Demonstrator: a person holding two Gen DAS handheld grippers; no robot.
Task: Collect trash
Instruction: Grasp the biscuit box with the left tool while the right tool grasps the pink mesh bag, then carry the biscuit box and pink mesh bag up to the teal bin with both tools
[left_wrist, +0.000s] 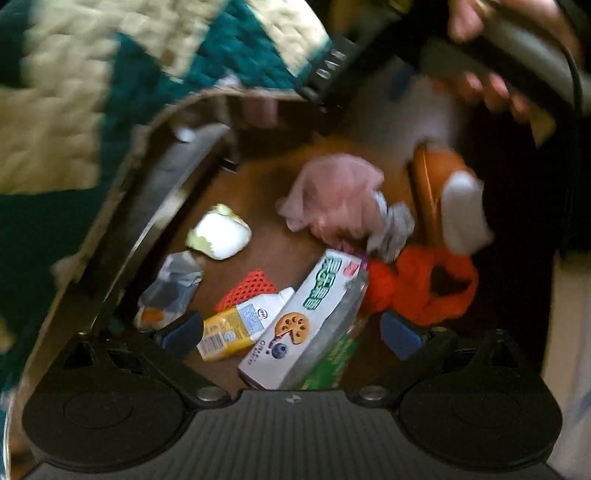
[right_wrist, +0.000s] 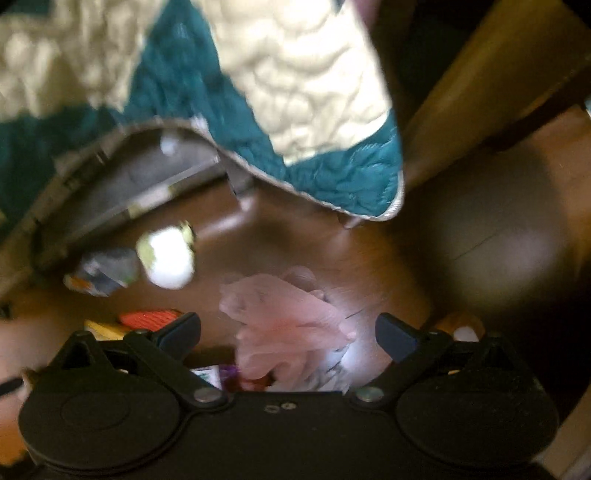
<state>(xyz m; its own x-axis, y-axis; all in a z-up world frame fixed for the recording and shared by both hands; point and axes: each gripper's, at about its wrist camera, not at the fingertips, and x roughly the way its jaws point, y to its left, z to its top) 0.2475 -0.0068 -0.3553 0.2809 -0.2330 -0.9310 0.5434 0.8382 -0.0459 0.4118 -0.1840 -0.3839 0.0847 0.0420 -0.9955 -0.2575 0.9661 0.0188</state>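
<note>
Trash lies scattered on the brown floor (left_wrist: 266, 173) beside the bed, under the hanging edge of a green and cream quilt (left_wrist: 74, 92), and none of it looks gathered yet. Largest is the long white carton (left_wrist: 306, 321) lying flat near the left tool (left_wrist: 291, 332), which hangs above it with its fingers spread and nothing between them. Next comes the crumpled pink plastic bag (right_wrist: 280, 317), seen just ahead of the right tool (right_wrist: 288, 330), whose fingers are also spread wide and empty (blur hides whether they touch the bag). Smaller pieces remain: a yellow juice box (left_wrist: 229, 332) touching the carton, a white tissue wad (left_wrist: 219, 232), a silvery wrapper (left_wrist: 170, 288) and a bit of orange netting (left_wrist: 247, 290). No bin or sack shows, so by my judgement the collecting is barely begun.
</note>
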